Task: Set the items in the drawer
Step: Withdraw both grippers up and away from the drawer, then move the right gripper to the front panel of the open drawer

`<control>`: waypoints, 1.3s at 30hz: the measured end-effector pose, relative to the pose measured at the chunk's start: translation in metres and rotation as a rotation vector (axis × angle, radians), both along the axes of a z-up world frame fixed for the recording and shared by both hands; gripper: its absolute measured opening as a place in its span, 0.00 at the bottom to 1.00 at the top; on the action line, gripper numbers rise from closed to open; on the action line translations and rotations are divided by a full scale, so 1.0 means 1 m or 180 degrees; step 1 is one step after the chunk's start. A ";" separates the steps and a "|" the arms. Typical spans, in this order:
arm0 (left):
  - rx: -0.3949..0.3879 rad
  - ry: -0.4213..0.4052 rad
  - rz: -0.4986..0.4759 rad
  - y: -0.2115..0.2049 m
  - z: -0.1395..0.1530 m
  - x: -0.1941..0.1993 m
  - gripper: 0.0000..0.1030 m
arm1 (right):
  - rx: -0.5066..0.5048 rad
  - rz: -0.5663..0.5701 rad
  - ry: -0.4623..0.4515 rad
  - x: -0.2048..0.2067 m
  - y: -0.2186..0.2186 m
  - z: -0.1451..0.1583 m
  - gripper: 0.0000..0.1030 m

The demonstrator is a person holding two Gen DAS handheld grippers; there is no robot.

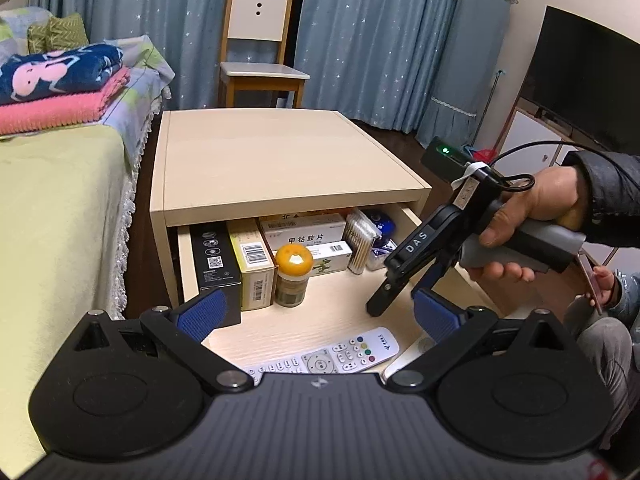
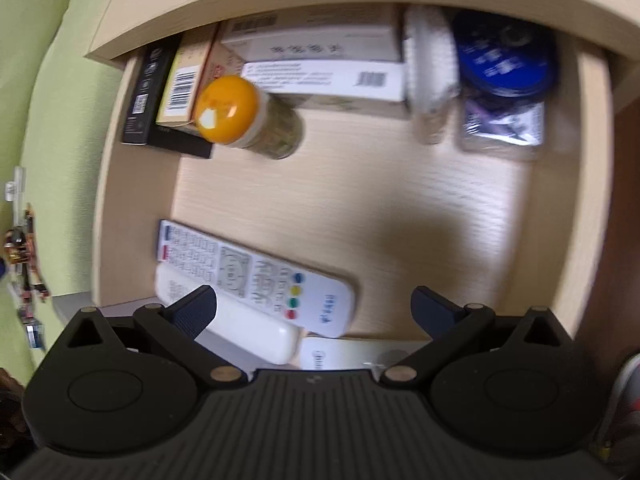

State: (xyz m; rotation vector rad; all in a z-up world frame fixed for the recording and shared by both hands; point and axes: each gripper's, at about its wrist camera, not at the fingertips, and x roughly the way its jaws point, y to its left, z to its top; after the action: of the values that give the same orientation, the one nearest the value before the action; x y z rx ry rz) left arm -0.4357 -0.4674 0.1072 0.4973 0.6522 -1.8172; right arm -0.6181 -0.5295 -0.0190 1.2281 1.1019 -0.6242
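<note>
Drawer (image 1: 404, 216): pulled out from the bedside cabinet (image 1: 276, 160), interior exposed.

Contents, far row, left to right: black box (image 1: 214, 264); barcoded carton (image 1: 256, 264); white medicine cartons (image 1: 308, 236); cotton-swab pack (image 1: 360, 244); blue-lidded item (image 1: 382, 226) at far right. Orange-capped bottle (image 1: 293, 276) stands upright just in front of the cartons.

Contents, near edge: white remote with coloured buttons (image 2: 256, 272), long axis running left to right, lying flat; second plain white remote (image 2: 228, 320) beside it on its near side, touching or overlapping.

Right gripper (image 2: 314, 304): above the drawer's near right part, tilted down into it; jaws wide apart, nothing between them. The remotes lie by its left finger (image 2: 196, 308), below and left of centre. View blurred.

Left gripper (image 1: 316, 312): nearer than the drawer front, jaws wide apart, empty, blue pads (image 1: 202, 312) visible.

Judgement: all visible items sit inside; right hand is closer for any adjustment, and closing the drawer appears to remain.
</note>
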 end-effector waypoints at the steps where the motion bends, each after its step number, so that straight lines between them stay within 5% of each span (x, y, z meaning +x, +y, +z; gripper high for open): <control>1: 0.0013 0.0008 -0.0002 -0.001 -0.001 0.000 0.98 | -0.0003 0.0052 0.0051 0.005 0.002 -0.005 1.00; 12: 0.0074 -0.0056 -0.0075 -0.001 -0.009 -0.004 0.98 | -0.0964 0.1381 0.1154 0.052 0.037 -0.031 0.99; 16: 0.0053 0.0004 -0.0089 -0.002 -0.011 -0.005 0.98 | -0.1092 0.1838 0.1387 0.069 0.052 -0.047 0.68; 23: 0.0093 0.0066 -0.0062 0.000 -0.019 0.002 0.98 | -0.1016 0.2613 0.1701 0.090 0.079 -0.086 0.40; 33: 0.0140 0.0113 -0.0032 0.000 -0.027 0.010 0.98 | -0.0577 0.2745 0.1590 0.094 0.102 -0.117 0.39; 39: 0.0148 0.0105 -0.0027 0.000 -0.028 0.007 0.98 | -0.0955 0.2336 0.1459 0.092 0.097 -0.092 0.47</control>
State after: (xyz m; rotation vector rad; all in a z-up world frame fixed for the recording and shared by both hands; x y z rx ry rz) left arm -0.4290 -0.4673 0.0790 0.5026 0.7170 -1.8250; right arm -0.5261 -0.4324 -0.1110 0.3626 1.6526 -0.4762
